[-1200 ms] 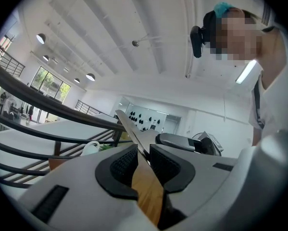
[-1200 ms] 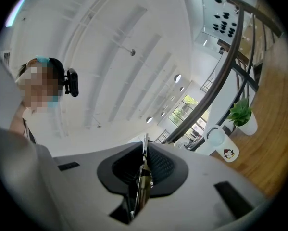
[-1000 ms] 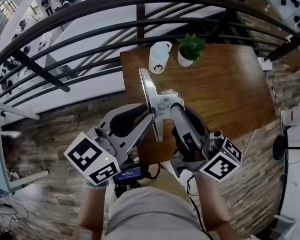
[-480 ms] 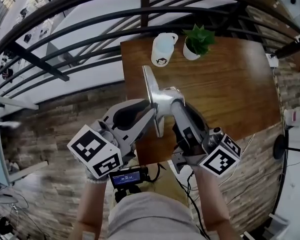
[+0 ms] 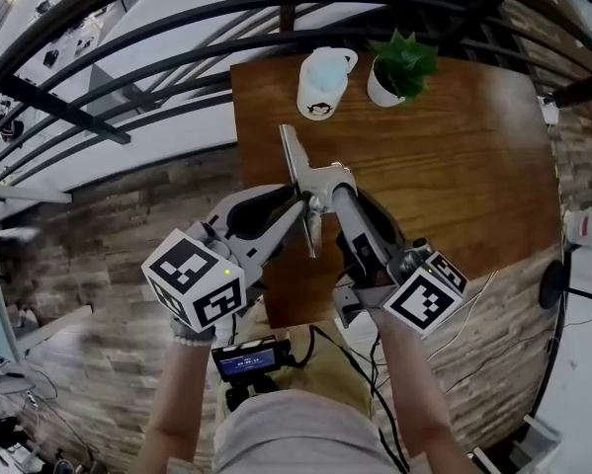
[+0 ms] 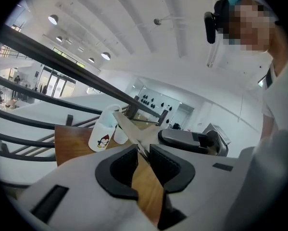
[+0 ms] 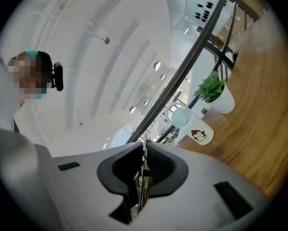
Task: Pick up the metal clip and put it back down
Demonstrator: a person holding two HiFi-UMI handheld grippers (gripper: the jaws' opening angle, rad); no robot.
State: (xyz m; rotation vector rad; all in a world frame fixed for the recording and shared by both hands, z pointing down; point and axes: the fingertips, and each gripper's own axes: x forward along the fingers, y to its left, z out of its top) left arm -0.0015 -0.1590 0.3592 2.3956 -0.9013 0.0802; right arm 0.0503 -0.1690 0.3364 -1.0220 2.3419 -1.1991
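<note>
Metal clip [image 5: 296, 164] is clenched edge-on in both the left tool [image 5: 298, 205] and right tool [image 5: 330, 188].

The grey left gripper [image 5: 305, 201] and right gripper [image 5: 325, 194] have black pads [image 6: 119, 170]. Each bears a white cube [image 5: 195, 279] with black square markers. Below the cubes sits a blue-lit screen [image 5: 246, 360].

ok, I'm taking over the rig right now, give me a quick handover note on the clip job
Left gripper: shut on the metal clip.
Right gripper: shut on the same clip, from the other side.
Clip: held by both over the near part of the wooden table. Its long blade points toward the far edge, where the mug and potted plant stand. Can't tell whether it touches the wood.
Done: clip picked up.
Left: set it on the table, open both grippers, back away.
</note>
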